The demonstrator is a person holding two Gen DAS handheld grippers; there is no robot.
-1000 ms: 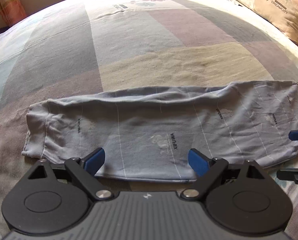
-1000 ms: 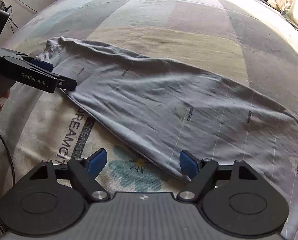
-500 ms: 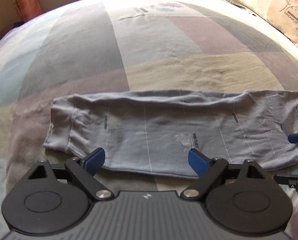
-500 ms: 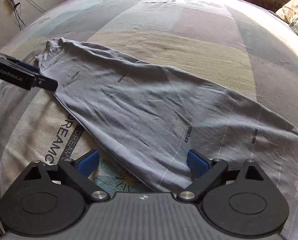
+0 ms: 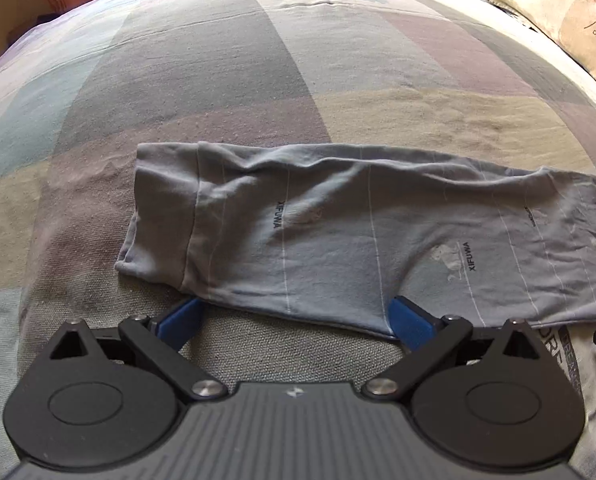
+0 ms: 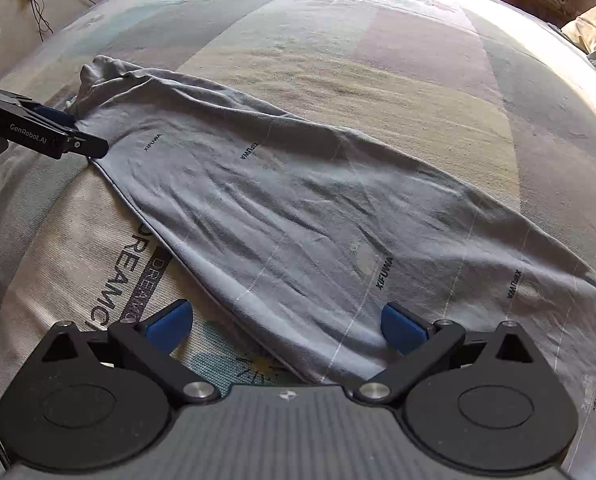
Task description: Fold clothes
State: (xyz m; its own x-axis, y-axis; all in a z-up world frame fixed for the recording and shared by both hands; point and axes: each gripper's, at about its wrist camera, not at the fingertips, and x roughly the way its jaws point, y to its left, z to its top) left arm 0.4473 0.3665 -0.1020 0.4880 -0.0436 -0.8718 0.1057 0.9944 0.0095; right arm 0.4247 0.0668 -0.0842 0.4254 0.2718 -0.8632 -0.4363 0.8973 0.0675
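Straddling the near hem of the grey garment [image 5: 369, 236], left gripper [image 5: 294, 318] sits at 6 o'clock, blue fingers spread wide, nothing clamped. Right gripper [image 6: 284, 322] likewise wide apart at 6 o'clock, its right-hand finger on the cloth, gripping nothing. Garment lies flat, folded lengthwise into a long strip across the patchwork bedspread [image 5: 218, 80], cuff end toward 9 o'clock in left view. Pillow [image 5: 569, 12] at 1 o'clock, far.
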